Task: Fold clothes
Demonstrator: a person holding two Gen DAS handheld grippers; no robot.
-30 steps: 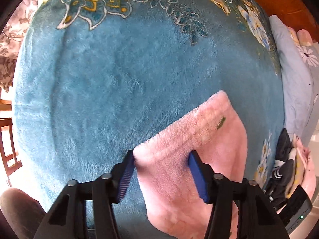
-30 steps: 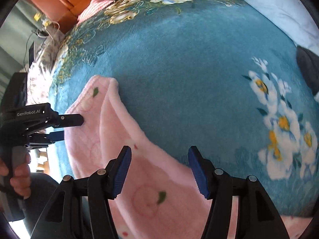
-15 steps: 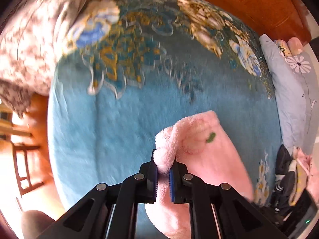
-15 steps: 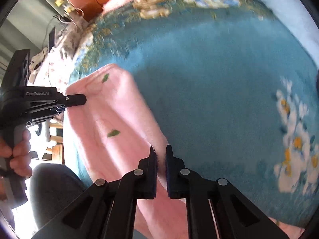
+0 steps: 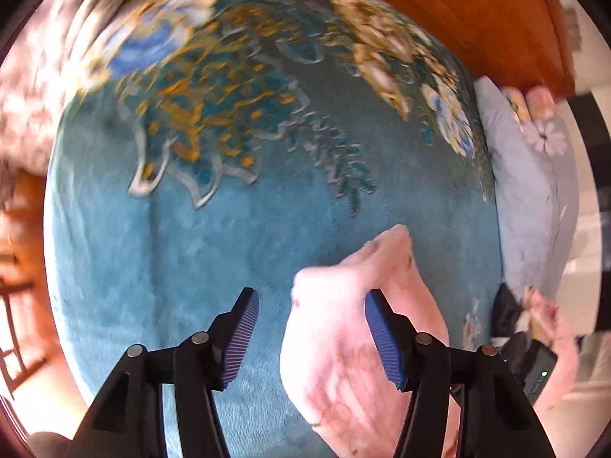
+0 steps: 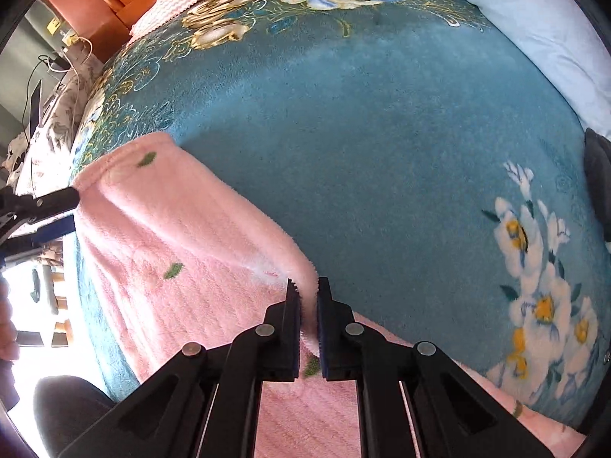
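Garment (image 6: pixel 183 252) edge pinched in my right gripper (image 6: pixel 307 320); my left gripper (image 5: pixel 311 337) spread beside its corner, open blanket (image 6: pixel 382 145) beyond.

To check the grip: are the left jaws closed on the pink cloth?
No, the left gripper stands wide open, the pink cloth loose between its jaws.

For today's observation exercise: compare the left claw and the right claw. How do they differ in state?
The left claw is open, its blue pads wide apart; the right claw is shut on the pink fleece garment. The left claw grips nothing, the garment's edge lying loose between its pads; the right pinches a folded edge. Both are black and point across the teal blanket.
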